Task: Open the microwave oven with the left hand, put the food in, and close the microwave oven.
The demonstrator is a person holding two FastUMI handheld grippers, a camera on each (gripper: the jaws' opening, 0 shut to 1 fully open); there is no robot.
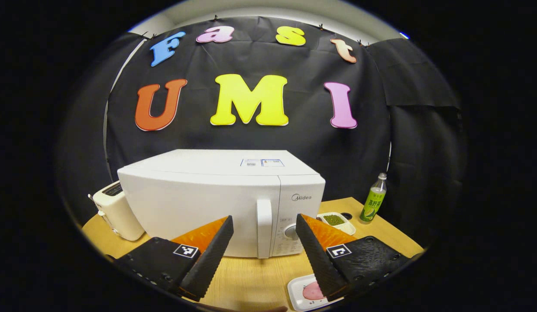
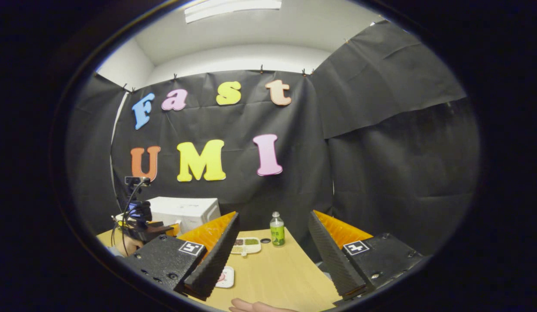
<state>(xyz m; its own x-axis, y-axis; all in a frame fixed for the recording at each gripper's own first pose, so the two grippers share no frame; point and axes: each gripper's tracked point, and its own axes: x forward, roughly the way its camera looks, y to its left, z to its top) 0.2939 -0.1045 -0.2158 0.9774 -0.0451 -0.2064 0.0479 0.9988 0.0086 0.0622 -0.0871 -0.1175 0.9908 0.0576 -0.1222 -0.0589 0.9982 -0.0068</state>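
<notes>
The microwave (image 1: 221, 201) stands shut on the table (image 1: 251, 277). The left gripper (image 1: 264, 236), fingers apart, faces its handle (image 1: 264, 227); a crooked approach could slip off. The food plate (image 1: 307, 292) lies just in front of the microwave. The right gripper (image 2: 273, 242) is spread, empty.

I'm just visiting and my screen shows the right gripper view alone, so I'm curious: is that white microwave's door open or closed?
Observer: Closed. The left gripper view faces the microwave oven head-on, and its door is shut.
Visitor: Is anything near the door?
Observer: Its vertical handle lines up ahead of the open left hand-held gripper, between the two fingers.
Visitor: Anything beside the oven that I'm missing?
Observer: A white toaster stands on the table at the door's far end from the handle.
</notes>
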